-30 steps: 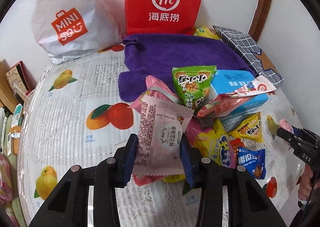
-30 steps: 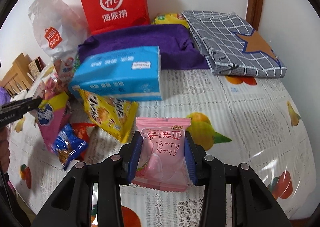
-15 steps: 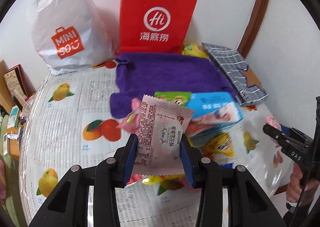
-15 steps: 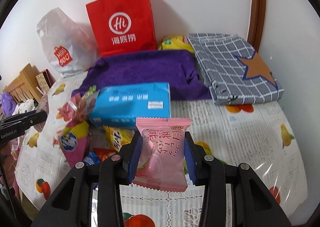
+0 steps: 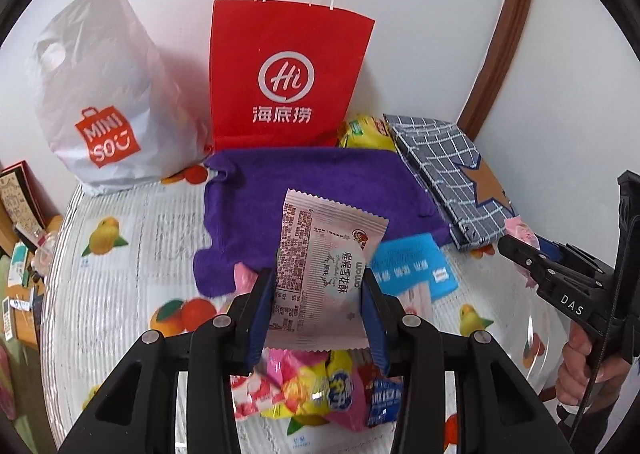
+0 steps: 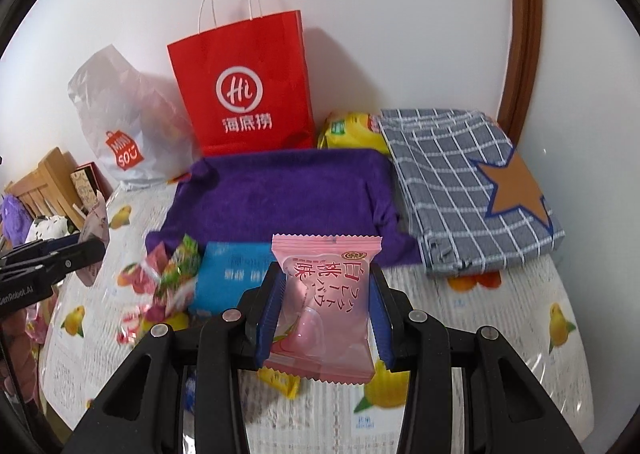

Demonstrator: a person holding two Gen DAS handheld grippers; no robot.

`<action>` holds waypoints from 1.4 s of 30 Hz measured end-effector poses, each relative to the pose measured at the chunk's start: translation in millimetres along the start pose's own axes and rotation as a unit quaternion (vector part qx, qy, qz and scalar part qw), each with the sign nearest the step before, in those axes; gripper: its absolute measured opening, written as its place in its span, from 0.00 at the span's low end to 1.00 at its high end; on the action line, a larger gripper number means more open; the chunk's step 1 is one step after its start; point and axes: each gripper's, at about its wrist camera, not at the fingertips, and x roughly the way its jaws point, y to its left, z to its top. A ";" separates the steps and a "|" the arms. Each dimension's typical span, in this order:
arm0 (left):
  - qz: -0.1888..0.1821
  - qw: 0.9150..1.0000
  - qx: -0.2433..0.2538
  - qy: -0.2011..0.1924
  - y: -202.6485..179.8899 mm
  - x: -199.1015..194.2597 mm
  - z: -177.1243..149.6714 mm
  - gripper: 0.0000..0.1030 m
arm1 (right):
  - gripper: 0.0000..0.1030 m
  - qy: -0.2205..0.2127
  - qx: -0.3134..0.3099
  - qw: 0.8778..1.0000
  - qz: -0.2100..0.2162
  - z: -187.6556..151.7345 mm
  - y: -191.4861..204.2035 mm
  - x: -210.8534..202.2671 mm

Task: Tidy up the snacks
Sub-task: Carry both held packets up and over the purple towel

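Left gripper point(image 5: 318, 318): its blue pads are clamping the pale pink packet point(image 5: 320, 274) by its two side edges; the packet is standing upright between them, off the table.
Right gripper point(image 6: 323, 318): its pads are clamping the peach packet point(image 6: 326, 306) the same way, upright, long axis running up and away from the fingers.
Key relation: the purple cloth point(image 6: 280, 190) is lying straight ahead of both packets, on the far side of the blue box point(image 6: 232, 266), with the red bag point(image 6: 244, 90) standing upright just behind it against the wall. Judging by that line, either could be the drop spot; I cannot tell which.
Nearer hand: both grippers are facing the cloth from the near edge; the right one is sitting to the right of the pile, the left one above the pile, so neither looks clearly closer.
Snack pile point(image 5: 316, 390): loose packets are lying under the left gripper on the near part of the table, beside the blue box.
Surface: the fruit-print tablecloth point(image 6: 500, 314) is covering the table, under a glossy clear layer.
Room: a white bag point(image 5: 96, 94) is leaning at far left, a checked cloth point(image 6: 460, 182) with a star is lying at far right, and a yellow pack point(image 6: 352, 130) is wedged between it and the red bag. White wall and a brown frame are behind.
Risk: thin packets may be slipping or twisting if released high.
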 end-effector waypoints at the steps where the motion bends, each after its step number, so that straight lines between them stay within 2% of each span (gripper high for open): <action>1: 0.001 1.000 -0.001 0.000 0.7 2.2 5.3 0.38 | 0.39 -0.001 -0.002 1.000 0.000 4.0 1.3 1.6; 9: 0.020 1.000 -0.014 -0.001 13.6 21.8 42.2 0.38 | 0.39 -0.016 -0.010 1.000 0.005 46.2 7.7 28.8; 23: 0.029 0.999 -0.044 0.013 43.2 87.1 99.2 0.38 | 0.39 -0.001 -0.015 1.000 0.012 99.1 16.3 102.7; 32: 0.033 0.996 -0.068 0.048 67.0 132.9 107.7 0.38 | 0.39 0.004 -0.015 1.000 0.020 125.4 17.9 147.5; 39: 0.030 0.993 -0.073 0.086 73.7 173.1 105.3 0.38 | 0.39 0.038 -0.005 0.999 0.024 117.1 12.1 191.2; 42: 0.033 0.991 -0.075 0.103 74.8 190.0 102.4 0.38 | 0.39 0.060 -0.021 0.998 0.014 112.6 10.7 205.8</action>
